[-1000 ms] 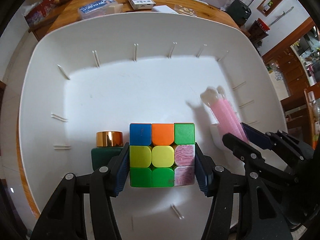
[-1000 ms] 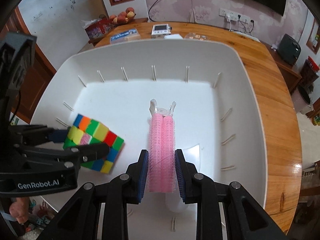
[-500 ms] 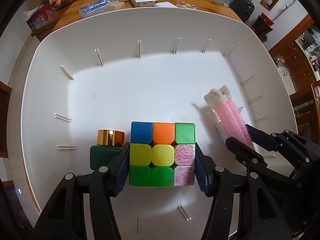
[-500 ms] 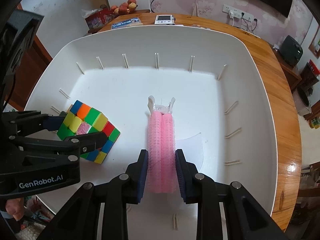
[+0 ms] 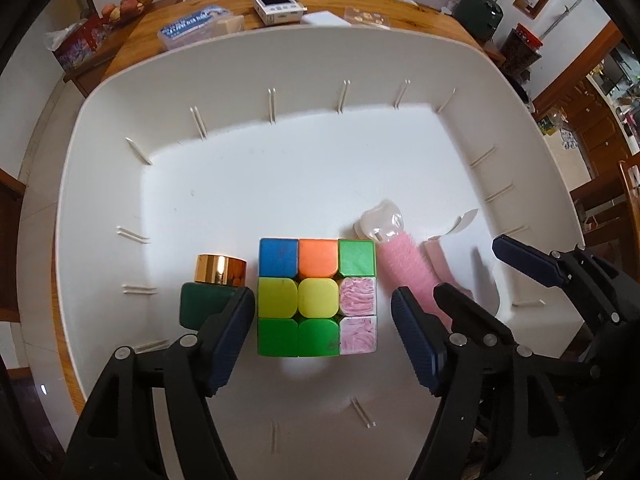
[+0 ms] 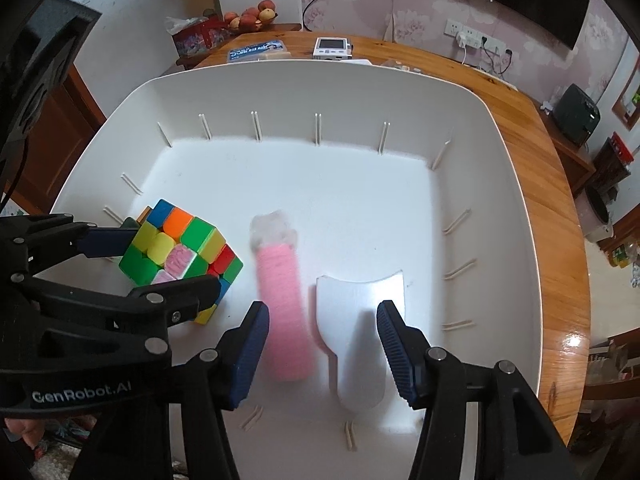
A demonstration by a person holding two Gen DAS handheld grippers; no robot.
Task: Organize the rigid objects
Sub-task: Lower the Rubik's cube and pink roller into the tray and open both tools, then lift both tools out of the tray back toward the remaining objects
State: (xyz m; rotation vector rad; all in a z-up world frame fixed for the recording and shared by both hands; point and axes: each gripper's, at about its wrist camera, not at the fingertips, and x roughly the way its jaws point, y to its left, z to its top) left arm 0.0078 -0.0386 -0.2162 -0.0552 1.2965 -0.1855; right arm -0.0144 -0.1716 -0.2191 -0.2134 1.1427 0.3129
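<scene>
Left wrist view: Rubik's cube (image 5: 317, 297) sits on the floor of the white bin (image 5: 304, 60), near its front wall, flat on its base. Top face shows blue, orange, green across the far row, two yellow + a pink marbled sticker in the middle, two green + pink marbled nearest. Left tongs (image 5: 324, 332) straddle the cube w/ jaws opening; both blue pads stand clear of its sides, so nothing is gripped. Just left of the cube, a dark green jar w/ gold lid (image 5: 214, 284) lies on its side, partly behind the left pad.

Right of the cube, close beside it, lies the pink hair roller (image 5: 404, 268), its clear whitish end cap pointing toward the far wall. Right wrist view shows it blurred, on the bin floor, leaning to the left pad's side of the right tongs (image 6: 320, 344). Those jaws are opening too, pads apart from the roller, not holding it. A white curved plastic piece (image 6: 360, 320) lies flat btw the right pads, just right of the roller.

Bin rests on a wooden counter (image 6: 532, 128). Beyond the far rim: a small white device w/ screen (image 6: 332, 48), a blue-labelled packet (image 6: 256, 52), and fruit (image 6: 250, 16) further back by the wall.
</scene>
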